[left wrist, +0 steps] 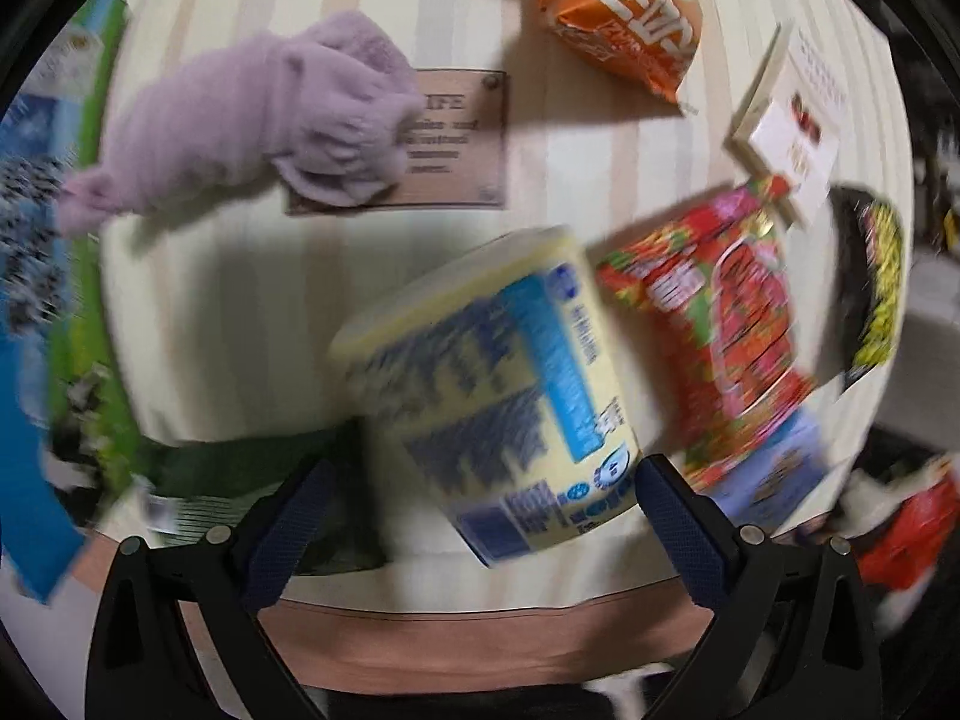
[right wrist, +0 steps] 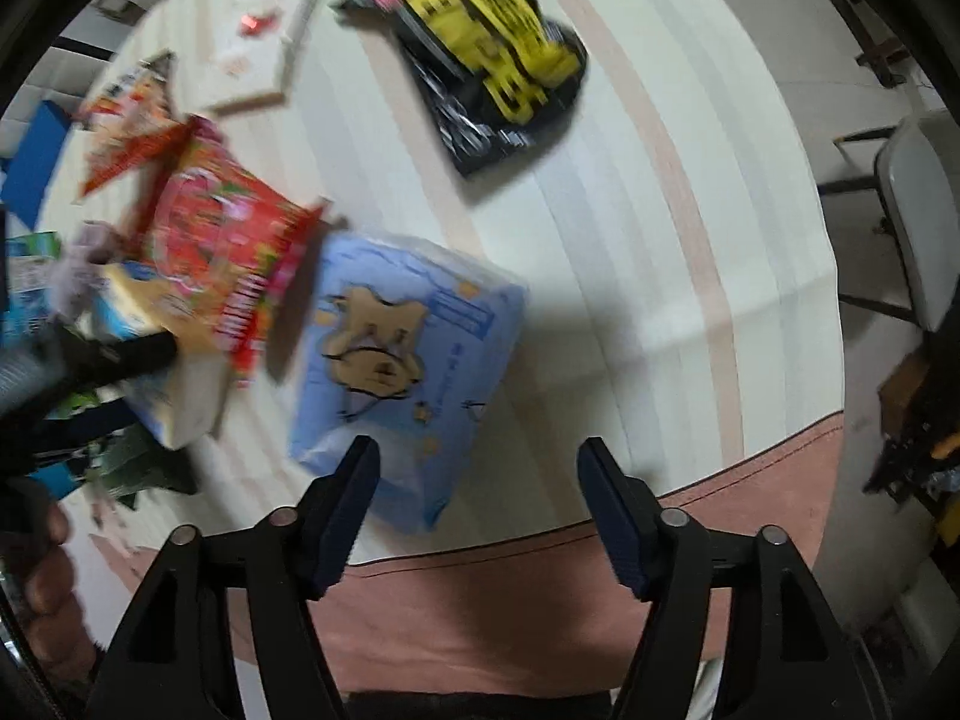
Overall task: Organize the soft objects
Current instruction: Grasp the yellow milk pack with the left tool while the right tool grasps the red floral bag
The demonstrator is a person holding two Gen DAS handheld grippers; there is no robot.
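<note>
A pale yellow soft pack with blue print (left wrist: 498, 384) lies tilted on the striped tablecloth (left wrist: 240, 300). My left gripper (left wrist: 483, 477) hangs over it, open; its right finger (left wrist: 666, 498) is at the pack's edge and the left finger stands apart from it. A light blue soft pack with a bear print (right wrist: 396, 354) lies under my right gripper (right wrist: 478, 456), which is open, its left finger (right wrist: 354, 480) over the pack's near corner. A purple plush cloth (left wrist: 258, 120) lies at the far left. The picture is blurred.
A red snack bag (left wrist: 720, 324) leans between the two packs. An orange bag (left wrist: 630, 18), a white box (left wrist: 792, 114) and a black-and-yellow bag (right wrist: 492, 42) lie farther back. A blue-green box (left wrist: 54, 240) stands at the left. A chair (right wrist: 912, 222) is beyond the table's right edge.
</note>
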